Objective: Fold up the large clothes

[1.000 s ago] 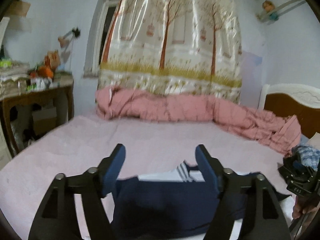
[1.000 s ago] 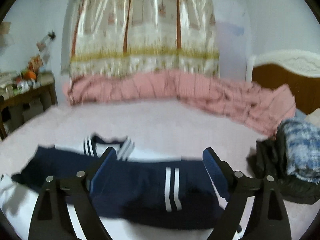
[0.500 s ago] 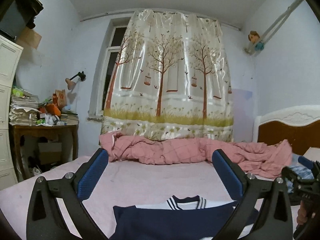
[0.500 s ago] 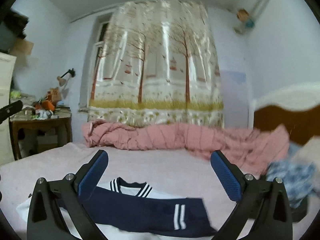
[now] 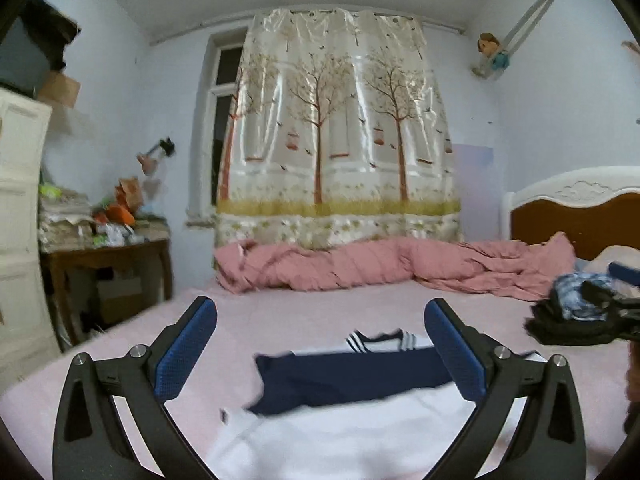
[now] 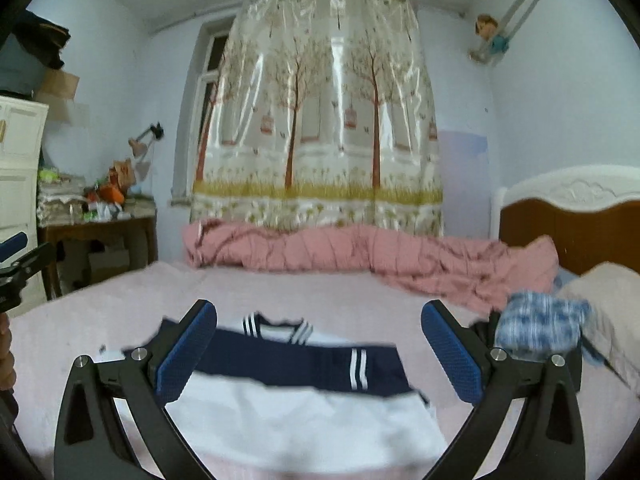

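Two grippers level over bed, jaws just opened to full width, nothing between pads.
Left wrist view: left gripper above navy-and-white shirt, flat on pink sheet. Pink quilt along far edge; tree-print curtain behind.
Right wrist view: right gripper over same shirt; clothes pile right, near headboard. No legible writing.

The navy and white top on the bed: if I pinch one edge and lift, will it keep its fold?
Probably not. The navy and white top lies flat and limp on the bed, so it likely sags and unfolds. It looks light; pushing would likely bunch it.
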Demonstrator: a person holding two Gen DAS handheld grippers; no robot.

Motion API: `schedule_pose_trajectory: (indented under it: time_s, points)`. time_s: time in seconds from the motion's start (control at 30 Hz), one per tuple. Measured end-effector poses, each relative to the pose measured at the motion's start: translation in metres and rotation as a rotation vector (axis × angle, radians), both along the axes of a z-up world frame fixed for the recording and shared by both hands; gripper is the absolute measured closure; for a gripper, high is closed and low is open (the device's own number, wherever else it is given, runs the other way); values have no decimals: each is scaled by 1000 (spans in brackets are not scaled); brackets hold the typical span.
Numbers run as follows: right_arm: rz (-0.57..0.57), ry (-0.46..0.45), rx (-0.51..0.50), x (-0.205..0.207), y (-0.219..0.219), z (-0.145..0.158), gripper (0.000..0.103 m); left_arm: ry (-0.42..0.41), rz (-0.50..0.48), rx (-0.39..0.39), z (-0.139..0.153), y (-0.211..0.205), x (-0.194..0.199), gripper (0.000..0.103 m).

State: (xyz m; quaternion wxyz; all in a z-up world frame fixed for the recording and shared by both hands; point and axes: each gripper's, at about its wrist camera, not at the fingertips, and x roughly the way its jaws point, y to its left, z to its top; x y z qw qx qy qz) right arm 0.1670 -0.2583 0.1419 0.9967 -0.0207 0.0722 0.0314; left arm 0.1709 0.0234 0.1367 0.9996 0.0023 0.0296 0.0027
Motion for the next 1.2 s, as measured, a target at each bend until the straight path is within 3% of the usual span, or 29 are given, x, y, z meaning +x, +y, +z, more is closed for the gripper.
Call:
schedule_pose_trajectory:
  time_s: [0.17,0.27,0.33,0.53,0.73,0.97,1.1,1.2]
  points:
    - [-13,60,32,5,-8,-42,0,15,-40,-51,-36,-5,-2,0]
    - [-15,93,31,10,-9,-57,0,49,-2,-19,-54,-13,0,0]
    - [-13,110,21,13,-9,-63,0,73,-5,4,-62,-17,3,0]
    - [-6,154,-3,24,-6,-72,0,138,-17,-50,-76,-11,17,0]
    - [5,227,-67,35,3,-86,0,264,-13,15,-93,-16,35,0]
    - [22,396,-141,55,12,-109,0,423,-68,126,-121,-32,53,0]
    - [76,597,-162,76,12,-135,0,591,-126,174,-153,-46,67,0]
    - [106,711,-192,87,15,-160,0,662,-113,237,-173,-54,75,0]
